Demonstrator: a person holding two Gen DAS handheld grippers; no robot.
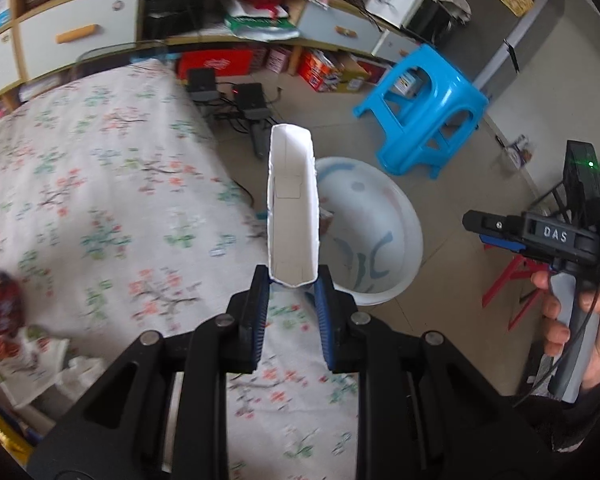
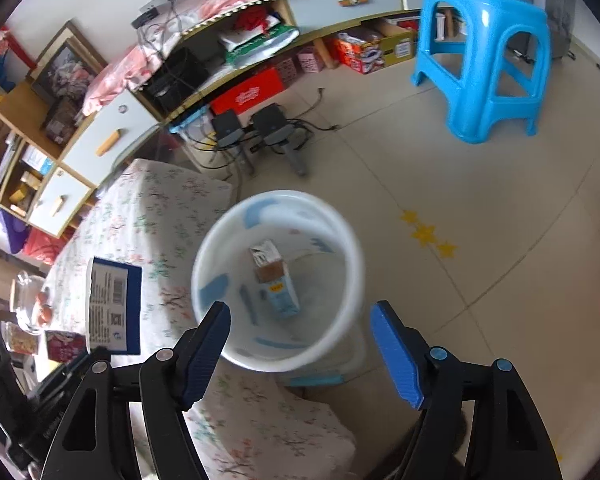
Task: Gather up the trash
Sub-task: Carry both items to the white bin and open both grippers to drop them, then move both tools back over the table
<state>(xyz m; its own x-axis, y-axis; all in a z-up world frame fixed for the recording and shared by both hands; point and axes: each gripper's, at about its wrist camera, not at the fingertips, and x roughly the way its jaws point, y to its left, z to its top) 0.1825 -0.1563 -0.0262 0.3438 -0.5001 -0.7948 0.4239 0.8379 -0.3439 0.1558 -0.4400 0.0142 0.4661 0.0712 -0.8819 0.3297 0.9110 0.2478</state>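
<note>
My left gripper point(image 1: 291, 286) is shut on an opened white carton box point(image 1: 293, 208) and holds it above the table edge, beside the white bin point(image 1: 384, 216) on the floor. The same box shows blue with a barcode in the right wrist view point(image 2: 114, 306), at the left. My right gripper point(image 2: 300, 320) is open and empty, hovering over the white bin point(image 2: 278, 280). A small blue-and-brown carton point(image 2: 276, 280) lies on the bin's bottom. The right gripper also shows in the left wrist view point(image 1: 496, 232), held in a hand at the right.
A table with a floral cloth point(image 1: 100, 200) fills the left. A blue plastic stool point(image 1: 424, 108) stands on the tiled floor beyond the bin. Black adapters and cables point(image 1: 228, 92) lie near a low shelf unit point(image 1: 80, 36). Snack packets point(image 2: 40, 340) and a glass dish sit on the table.
</note>
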